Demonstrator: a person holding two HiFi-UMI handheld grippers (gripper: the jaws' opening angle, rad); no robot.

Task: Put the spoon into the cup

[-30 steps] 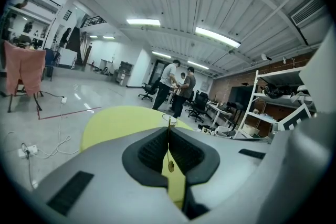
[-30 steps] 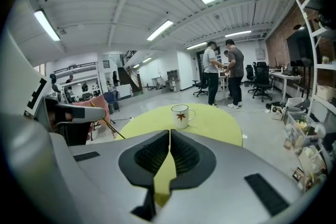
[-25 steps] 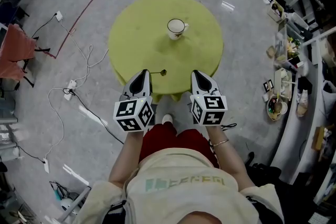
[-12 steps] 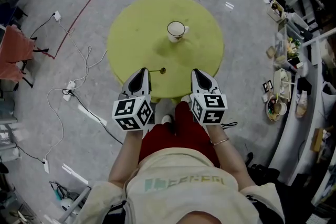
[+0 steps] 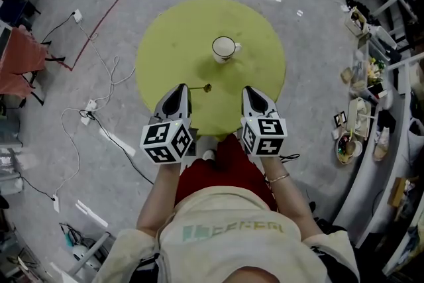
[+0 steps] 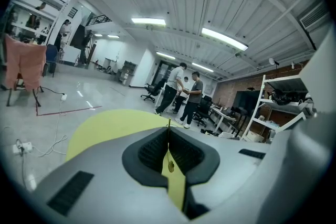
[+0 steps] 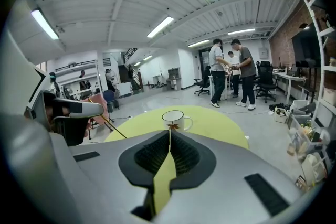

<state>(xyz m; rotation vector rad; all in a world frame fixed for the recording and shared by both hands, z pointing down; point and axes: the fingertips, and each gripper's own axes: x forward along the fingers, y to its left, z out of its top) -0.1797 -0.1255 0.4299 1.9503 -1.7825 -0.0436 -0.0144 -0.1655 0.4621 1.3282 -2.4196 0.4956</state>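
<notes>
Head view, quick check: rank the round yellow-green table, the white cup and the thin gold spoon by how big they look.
1. Round yellow-green table, by far the largest.
2. White cup.
3. Thin gold spoon: nearly as long as the cup is wide, but far slimmer, so smallest by area.

Cup [image 5: 224,48] glossy white glazed ceramic, spoon [image 5: 206,87] thin gold-toned metal, table [image 5: 169,43] top matt yellow-green, floor [image 5: 99,16] smooth grey, glossy with glare.
</notes>
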